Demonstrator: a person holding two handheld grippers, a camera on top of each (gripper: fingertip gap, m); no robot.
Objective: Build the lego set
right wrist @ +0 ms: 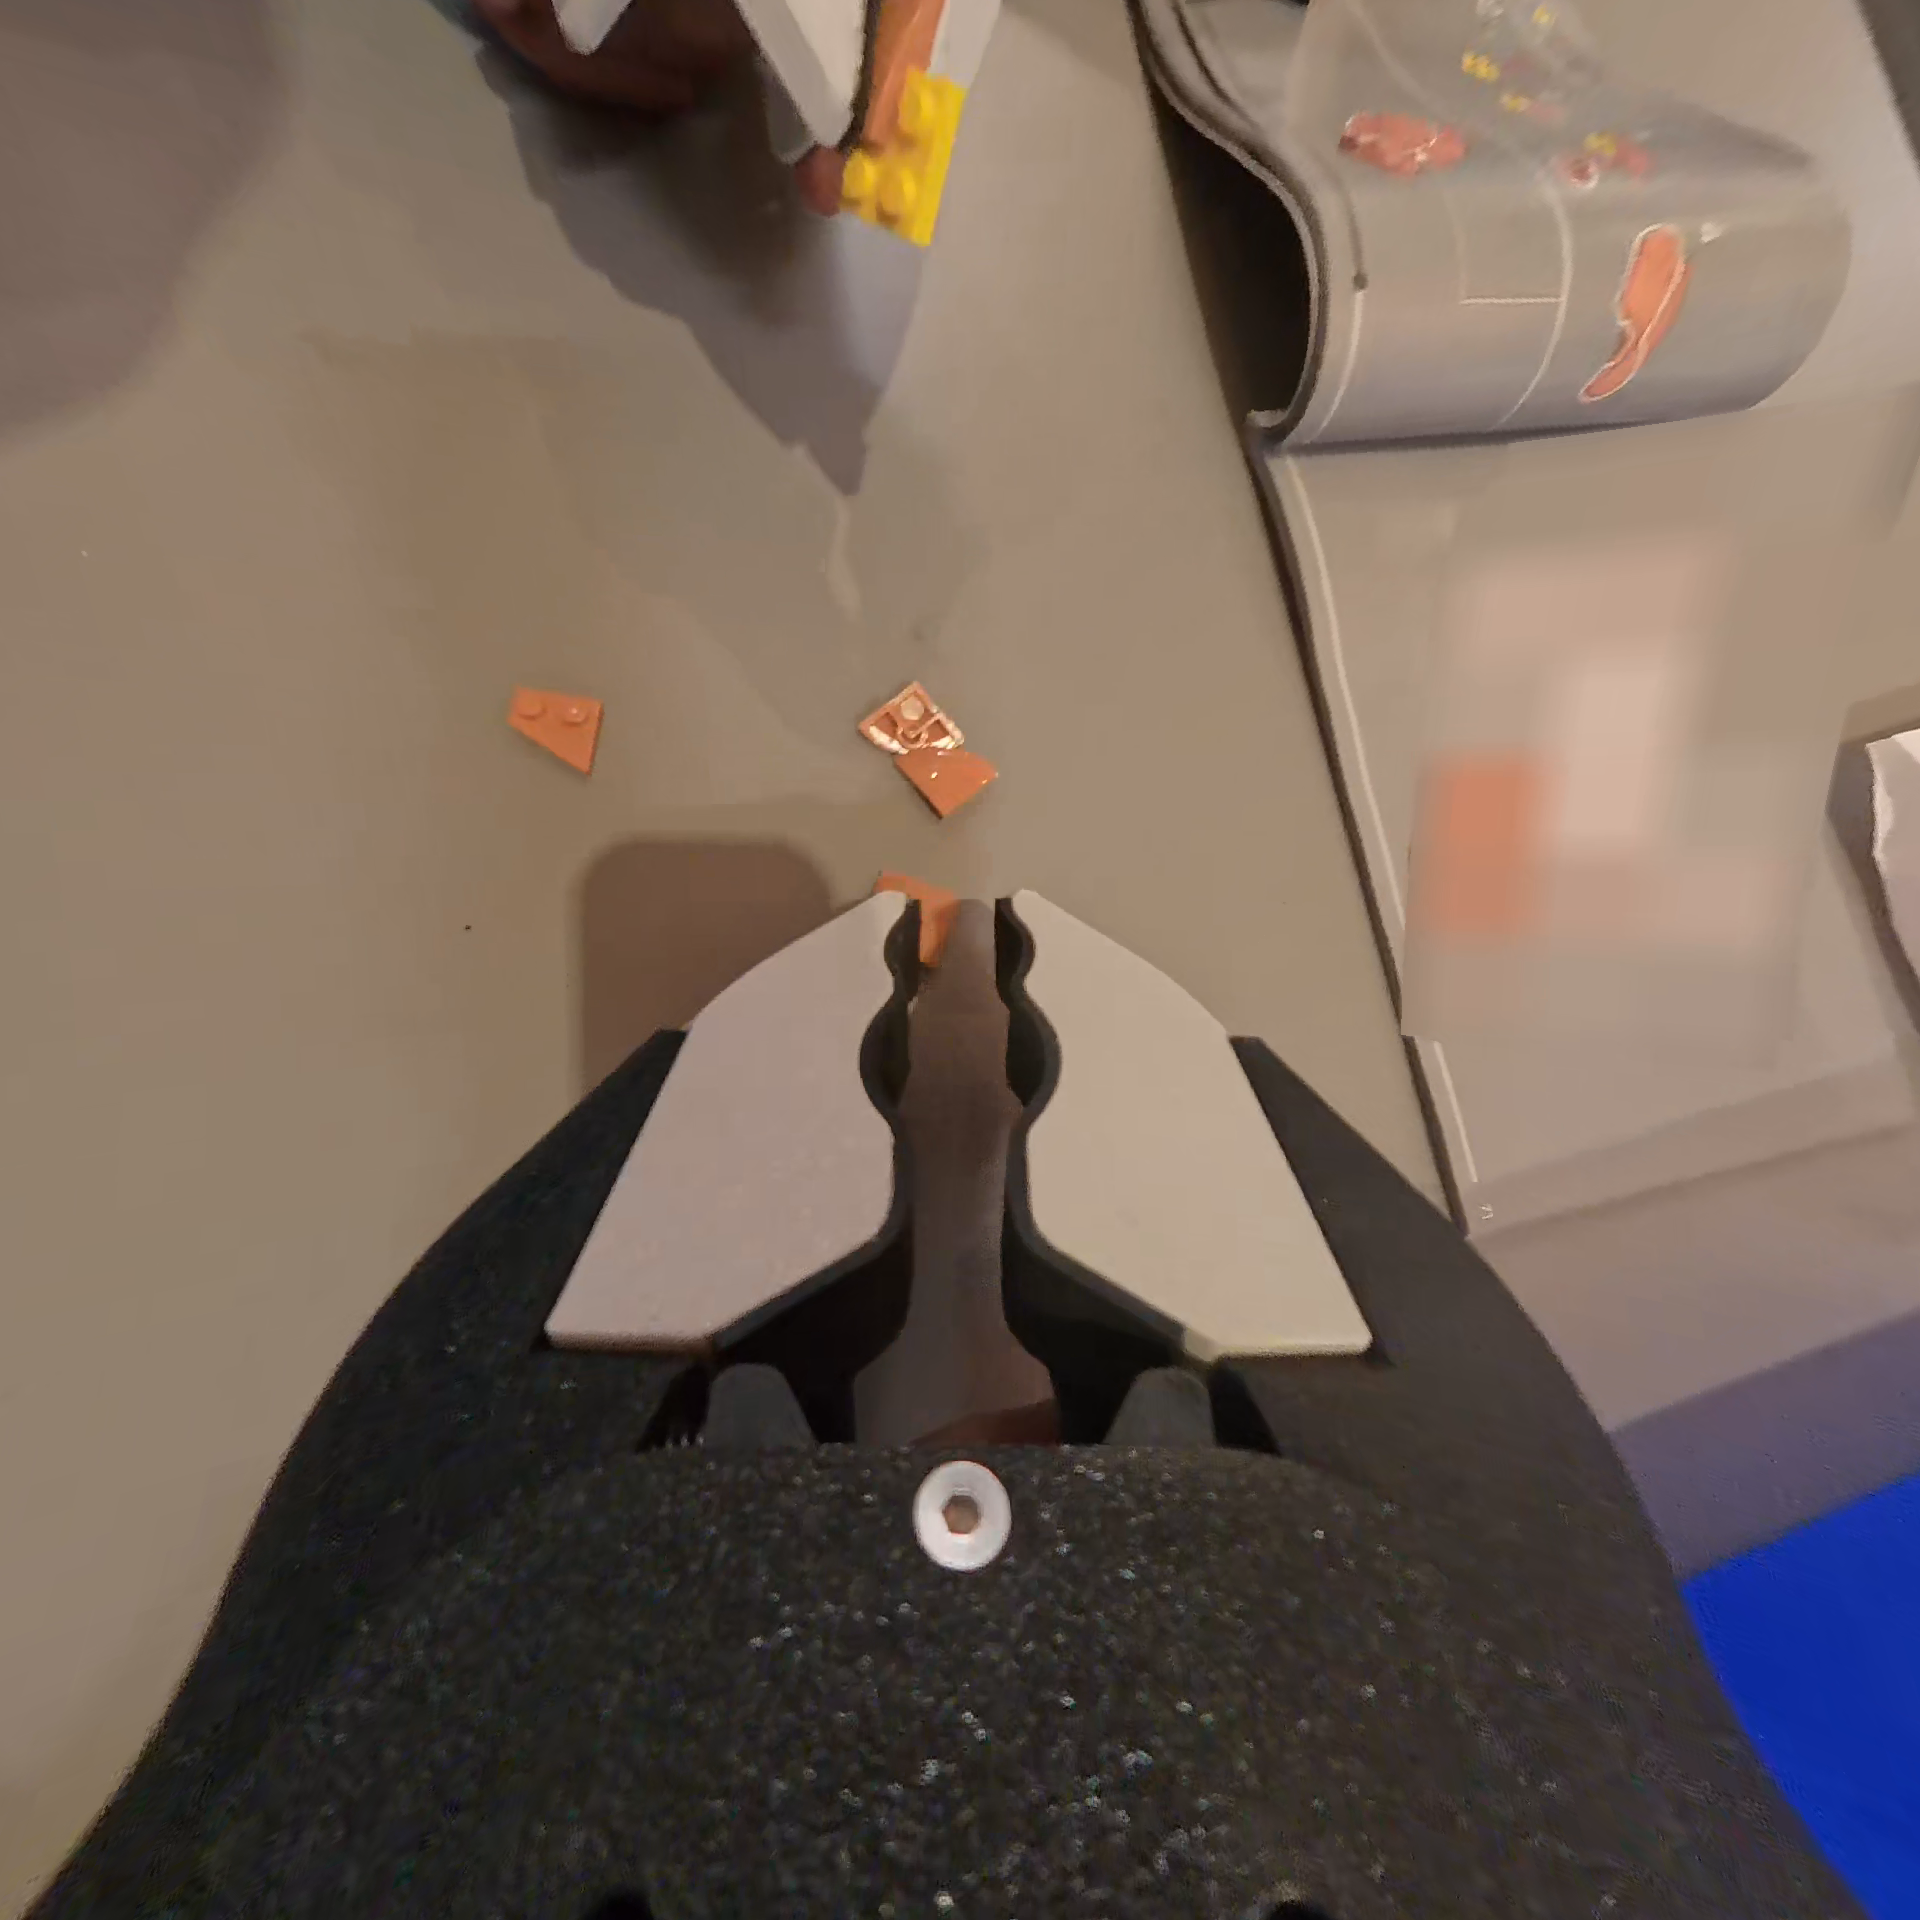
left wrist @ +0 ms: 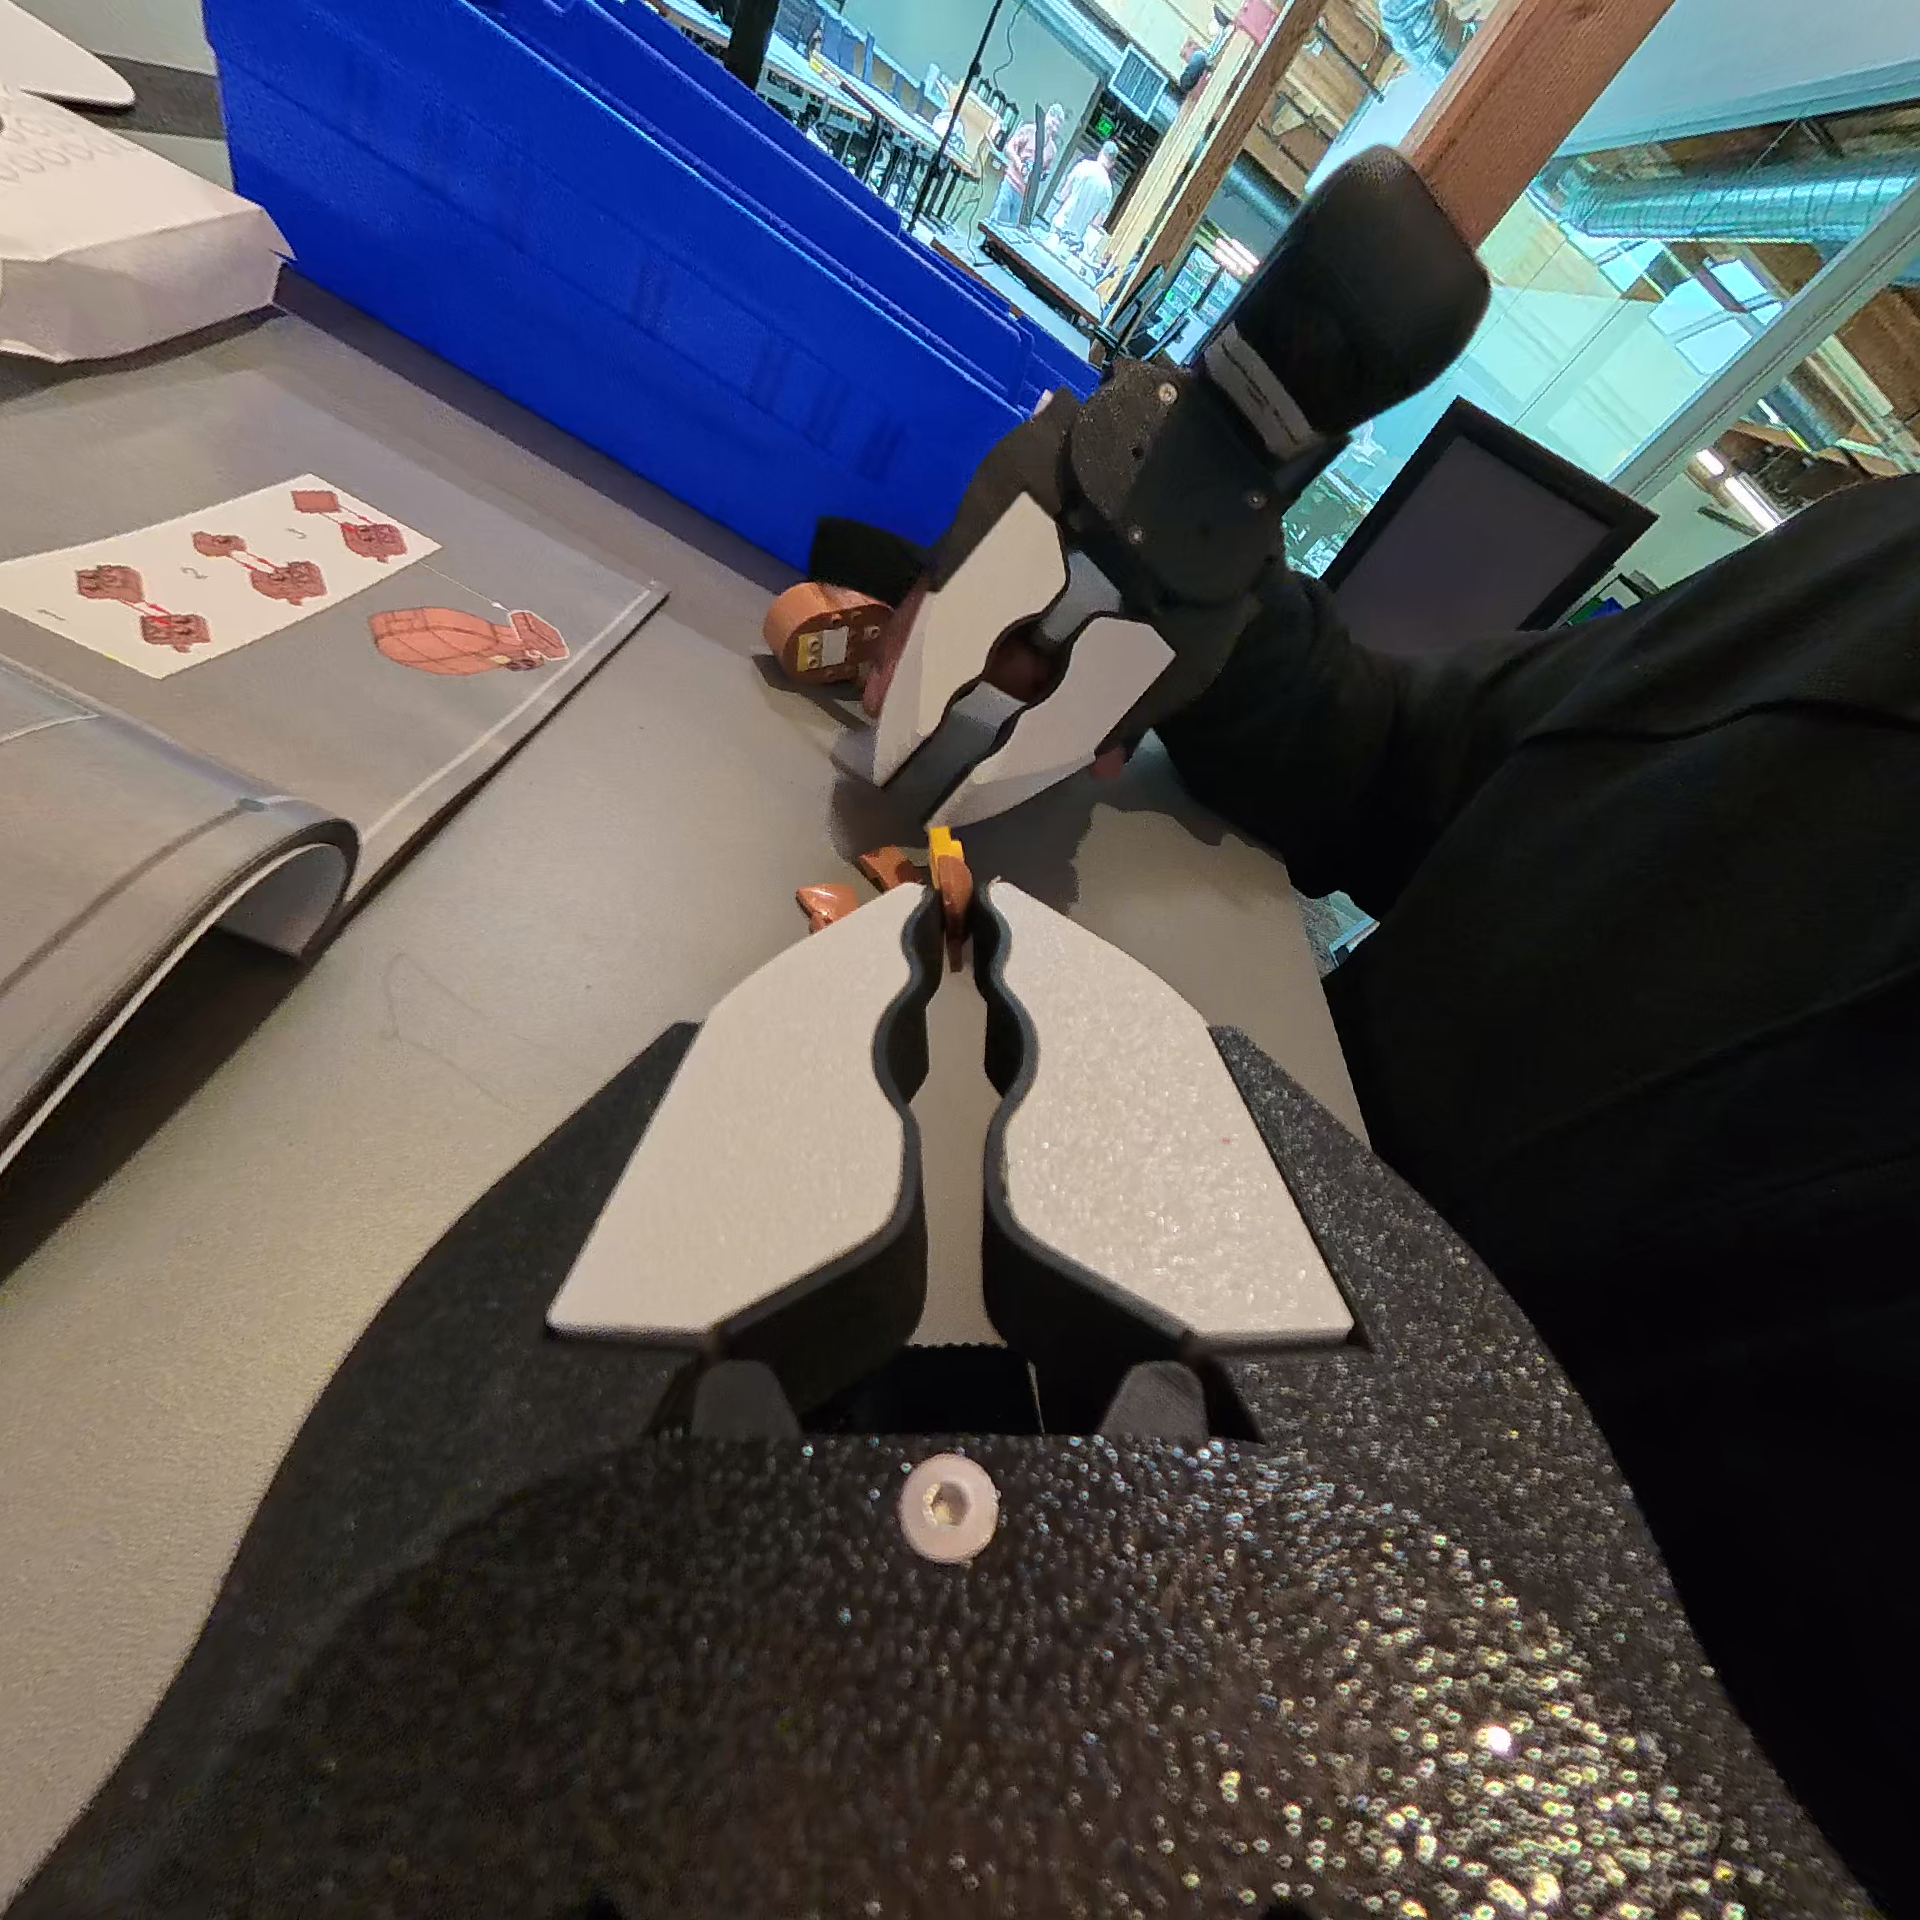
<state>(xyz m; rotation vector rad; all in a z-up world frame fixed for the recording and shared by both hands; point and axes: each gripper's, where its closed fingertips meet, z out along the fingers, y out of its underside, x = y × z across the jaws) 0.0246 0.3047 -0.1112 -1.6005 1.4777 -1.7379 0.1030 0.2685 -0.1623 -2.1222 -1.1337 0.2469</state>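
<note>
My left gripper [left wrist: 954, 896] is shut on a thin brown plate with a yellow plate [left wrist: 943, 847] on its far end, held edge-up above the grey table [left wrist: 499, 1060]. The right wrist view shows the same pair, orange and yellow [right wrist: 902, 145], at the tips of that gripper at the top. My right gripper [right wrist: 951, 906] hovers over the table with its jaws apart. A small orange plate [right wrist: 925, 920] lies by its left fingertip and nothing presses it from the other side. The right gripper [left wrist: 920, 802] faces my left one, just beyond the held piece.
Loose orange pieces lie on the table: a wedge [right wrist: 556, 729] and two touching ones [right wrist: 930, 748]. A rounded brown assembly [left wrist: 821, 639] sits behind the right gripper. An open picture booklet [left wrist: 312, 644] lies left, a blue bin [left wrist: 623, 260] behind, a black sleeve [left wrist: 1558, 831] right. Spacing between my two grippers at the tips: around 11 centimetres.
</note>
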